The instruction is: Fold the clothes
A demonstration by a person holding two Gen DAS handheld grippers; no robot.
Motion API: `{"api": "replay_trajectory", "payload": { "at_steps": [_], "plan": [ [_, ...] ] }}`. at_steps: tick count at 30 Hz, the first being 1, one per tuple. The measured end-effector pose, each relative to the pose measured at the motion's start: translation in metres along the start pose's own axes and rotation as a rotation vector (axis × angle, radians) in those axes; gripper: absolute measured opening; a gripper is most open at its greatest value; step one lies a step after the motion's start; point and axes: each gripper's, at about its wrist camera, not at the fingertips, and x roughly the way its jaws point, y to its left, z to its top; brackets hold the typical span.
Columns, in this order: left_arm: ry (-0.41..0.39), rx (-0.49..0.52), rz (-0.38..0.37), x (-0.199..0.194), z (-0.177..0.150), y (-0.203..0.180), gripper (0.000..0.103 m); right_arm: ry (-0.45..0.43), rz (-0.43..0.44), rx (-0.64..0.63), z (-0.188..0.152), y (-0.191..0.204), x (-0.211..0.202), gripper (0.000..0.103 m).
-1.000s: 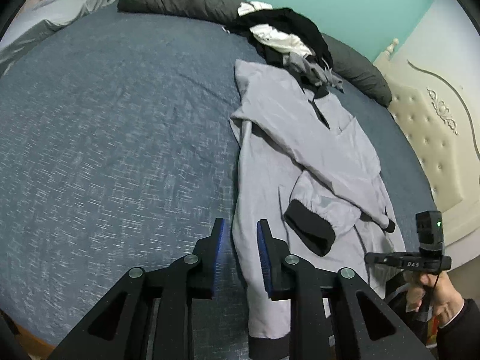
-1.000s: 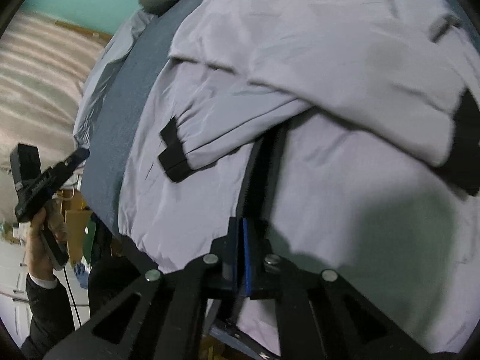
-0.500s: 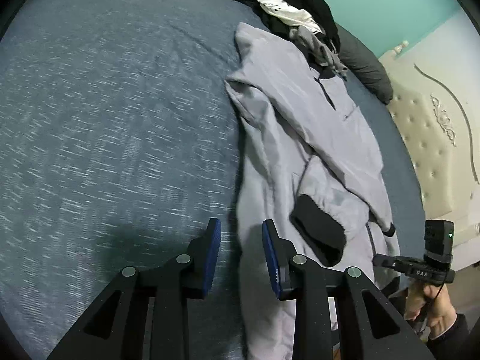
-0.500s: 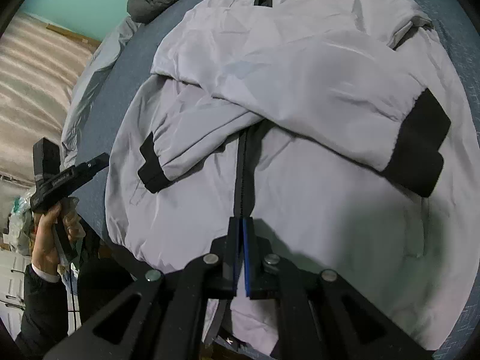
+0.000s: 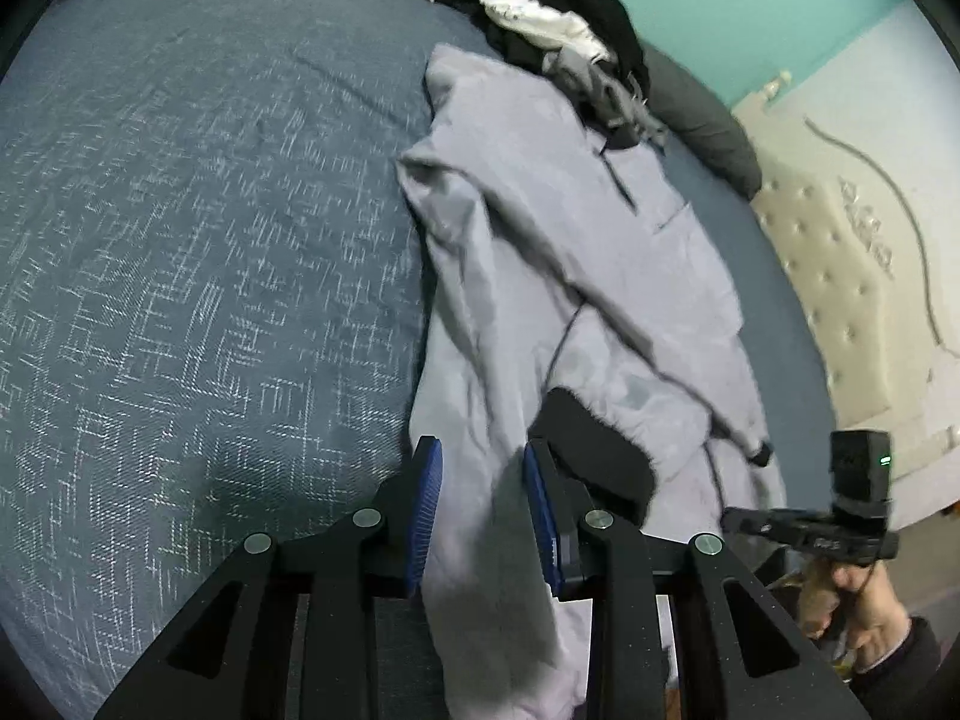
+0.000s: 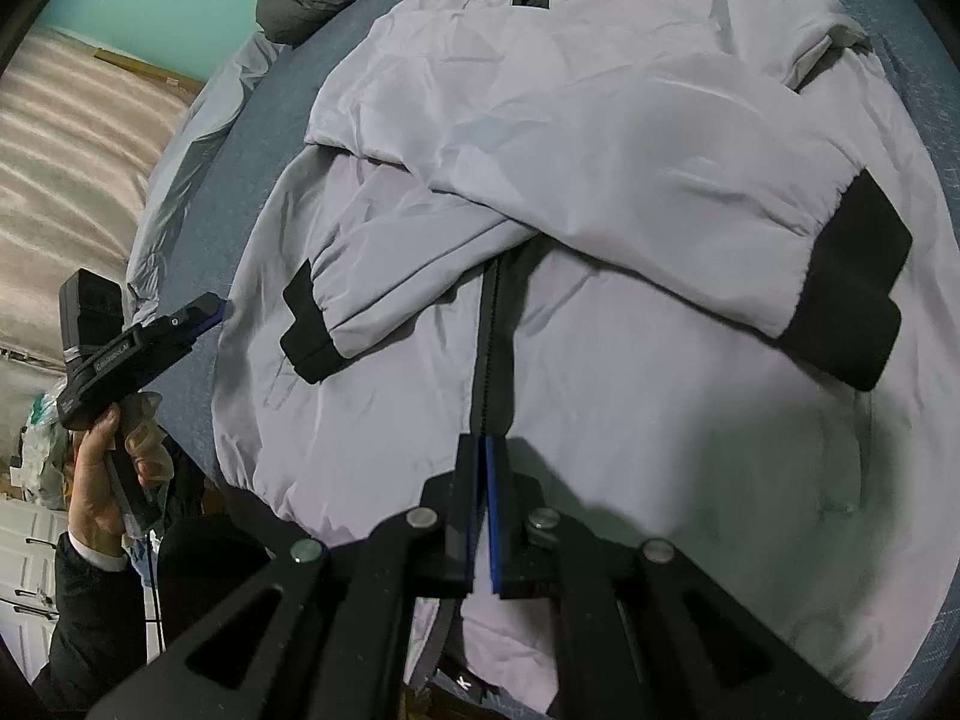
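Jacket (image 6: 630, 228): light grey, black cuffs and hem band; laid flat on the bed (image 5: 180, 240), front up, both sleeves folded across the chest.
Jacket position: near the bed edge closest to the person; collar toward the far pile of clothes (image 5: 558, 30).
Long axis: runs from hem, at the near edge, to collar, away from the grippers; zipper line (image 6: 495, 330) is seen along that axis.
Left gripper (image 5: 483, 486): blue pads apart, jaws partly open; the jacket's side edge is seen between them, whether the pads press on it cannot be told.
Right gripper (image 6: 480, 480): jaws together, at the hem by the zipper; whether fabric is pinched between the pads cannot be told.
Left wrist view only: the open stretch of blue bedspread, a dark pillow (image 5: 702, 114), a cream tufted headboard (image 5: 840, 276), the right gripper held in a hand (image 5: 864, 600) at far right.
Right wrist view only: the crossed sleeves in full, the larger cuff (image 6: 846, 282), the smaller cuff (image 6: 309, 330), the left gripper seen from outside at the jacket's side edge.
Hidden or unclear: the lowest part of the hem is covered by the gripper bodies in both views; fabric near the left gripper is blurred; the collar is cut off at the top of the right wrist view.
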Motion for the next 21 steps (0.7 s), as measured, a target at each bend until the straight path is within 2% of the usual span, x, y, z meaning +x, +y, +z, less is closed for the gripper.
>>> {"api": "replay_trajectory", "payload": {
  "at_steps": [1, 2, 3, 11, 13, 15, 16, 18, 21],
  "plan": [
    [0.007, 0.0, 0.004, 0.004, -0.001, 0.002, 0.027, 0.001, 0.002, 0.0, 0.0, 0.001, 0.001, 0.002],
    [0.014, -0.001, 0.008, 0.007, -0.002, 0.004, 0.013, 0.002, 0.003, 0.001, 0.0, 0.001, 0.001, 0.002],
    [0.013, -0.002, 0.01, 0.007, -0.003, 0.005, 0.003, 0.003, 0.006, -0.003, -0.001, 0.002, 0.001, 0.002],
    [0.017, -0.017, 0.021, -0.004, -0.011, 0.015, 0.002, 0.02, 0.004, -0.028, 0.0, 0.008, 0.001, 0.002],
    [0.035, -0.033, 0.009, -0.004, -0.009, 0.018, 0.005, 0.028, -0.001, -0.038, -0.001, 0.007, 0.005, 0.002],
    [0.02, -0.049, 0.004, -0.005, 0.0, 0.02, 0.02, 0.037, -0.011, -0.045, 0.0, 0.008, 0.01, 0.002],
    [0.004, -0.043, 0.016, -0.007, 0.006, 0.02, 0.024, 0.04, -0.015, -0.047, 0.0, 0.009, 0.012, 0.003],
    [-0.031, -0.031, 0.045, -0.009, 0.02, 0.021, 0.04, 0.044, -0.008, -0.033, 0.002, 0.007, 0.011, 0.004],
    [-0.046, -0.045, 0.064, 0.002, 0.048, 0.028, 0.043, 0.035, -0.021, -0.034, 0.006, 0.006, -0.002, 0.005]
  ]
}}
